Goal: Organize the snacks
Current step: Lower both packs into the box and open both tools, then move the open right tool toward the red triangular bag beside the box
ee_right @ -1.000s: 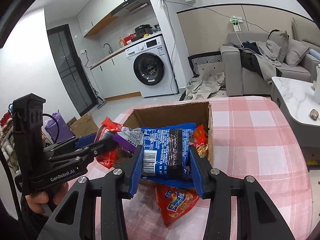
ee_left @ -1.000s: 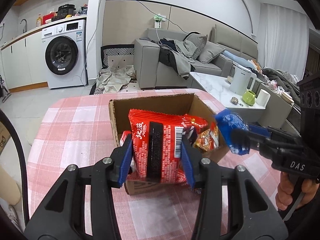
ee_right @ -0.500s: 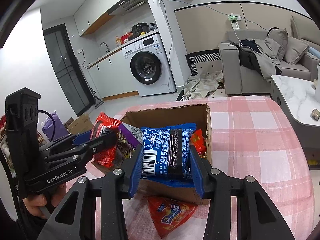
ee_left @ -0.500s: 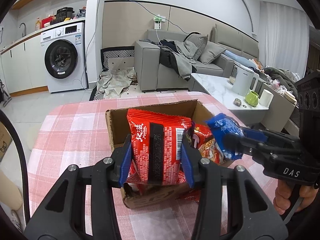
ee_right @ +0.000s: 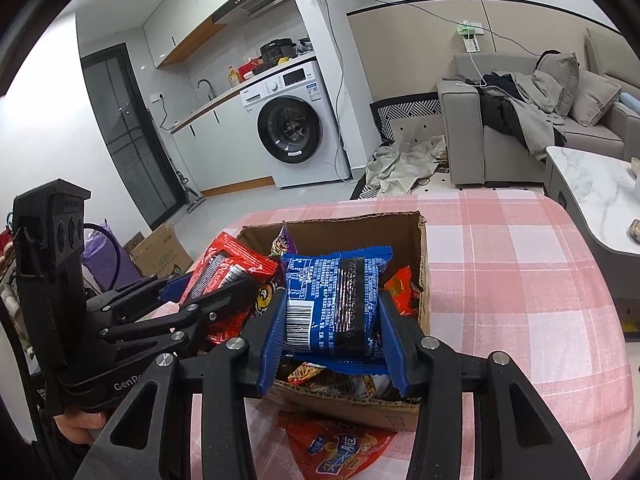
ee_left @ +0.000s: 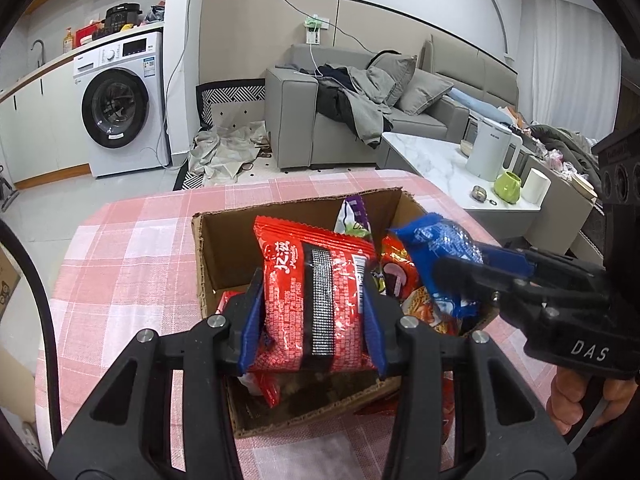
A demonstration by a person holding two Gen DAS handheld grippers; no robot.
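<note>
My left gripper [ee_left: 312, 308] is shut on a red snack packet [ee_left: 316, 300], held over the near-left part of an open cardboard box [ee_left: 218, 256]. To its right my right gripper [ee_right: 332, 312] is shut on a blue snack packet [ee_right: 332, 300], also over the box [ee_right: 424, 280], toward its right side. Each gripper shows in the other's view: the right one [ee_left: 460, 276] with the blue packet [ee_left: 440, 248], the left one [ee_right: 212, 296] with the red packet [ee_right: 228, 268]. Several more packets lie inside the box.
The box stands on a table with a pink checked cloth [ee_left: 128, 248]. A red-orange packet [ee_right: 336, 448] lies on the cloth in front of the box. A marble side table [ee_left: 432, 160] with a kettle and cups stands to the right.
Both grippers have moved forward and a little down with their packets, from the box's near edge to over its inside. The box looks larger and closer in both views.
</note>
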